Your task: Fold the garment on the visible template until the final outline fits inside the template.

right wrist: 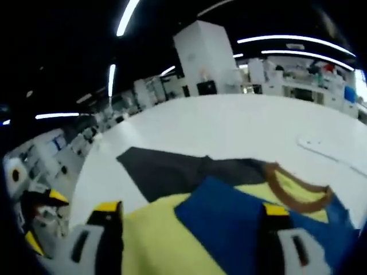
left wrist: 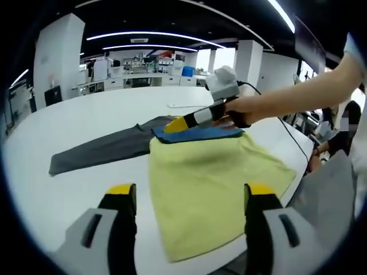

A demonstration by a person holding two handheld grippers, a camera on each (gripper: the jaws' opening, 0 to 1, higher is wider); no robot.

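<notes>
- Left gripper (left wrist: 189, 200), seen in the left gripper view, has its two yellow-tipped jaws spread wide with nothing between them; they hover over the near part of the yellow garment (left wrist: 212, 183) without touching it.
- White table (left wrist: 86, 120) carries a dark grey cloth (left wrist: 103, 150) lying flat to the left, its right end running under the yellow garment.
- Yellow garment lies spread on the table, its near edge close to the table edge; a blue panel (left wrist: 198, 133) lies along its far edge.
- Right gripper (left wrist: 180, 124) enters the left gripper view from the right, held by a person's hand (left wrist: 238, 112), with its yellow tip at the blue panel; whether it is clamped on the fabric cannot be told.
- In the right gripper view, the right gripper's jaws (right wrist: 189, 215) stand apart over the yellow garment (right wrist: 155, 240) and blue panel (right wrist: 229, 217); a grip cannot be confirmed.
- Brown collar trim (right wrist: 292, 197) curves at the garment's right, with the dark grey cloth (right wrist: 166, 169) just beyond.
</notes>
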